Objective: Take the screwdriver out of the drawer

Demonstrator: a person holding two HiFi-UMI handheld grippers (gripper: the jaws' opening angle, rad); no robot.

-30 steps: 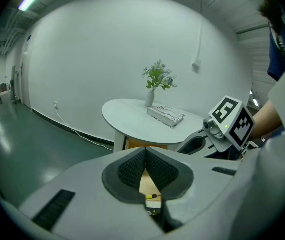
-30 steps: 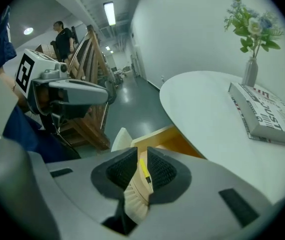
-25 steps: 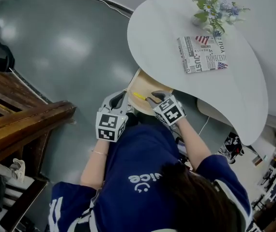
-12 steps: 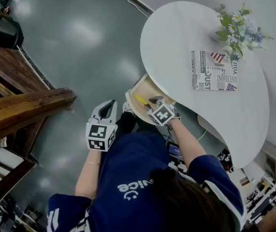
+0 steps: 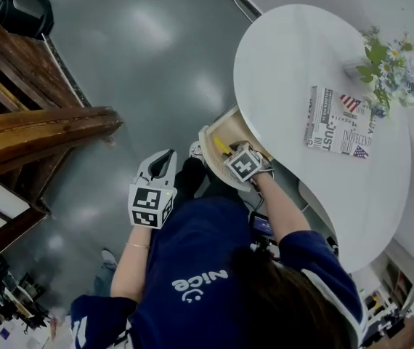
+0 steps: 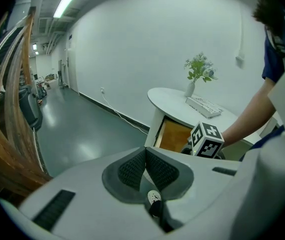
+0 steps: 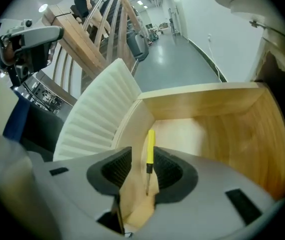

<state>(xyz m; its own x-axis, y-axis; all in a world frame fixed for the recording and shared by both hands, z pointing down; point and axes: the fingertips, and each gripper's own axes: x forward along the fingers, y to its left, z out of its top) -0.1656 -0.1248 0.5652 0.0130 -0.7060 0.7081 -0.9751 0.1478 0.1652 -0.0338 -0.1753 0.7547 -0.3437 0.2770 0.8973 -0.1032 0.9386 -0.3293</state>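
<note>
White table [image 5: 287,57] partly covers open drawer [image 5: 229,124]; book [image 5: 340,124], vase [image 6: 189,89] atop.

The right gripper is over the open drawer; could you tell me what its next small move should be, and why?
Probably ease down and close on the screwdriver: the jaws of the right gripper have just been opening, and its yellow handle lies between them on the drawer floor, ungripped.

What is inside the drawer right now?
A yellow screwdriver lies on the drawer floor, between the jaws of the right gripper, which have just been opening and don't grip it. The gripper's body covers the floor's near part.
</note>
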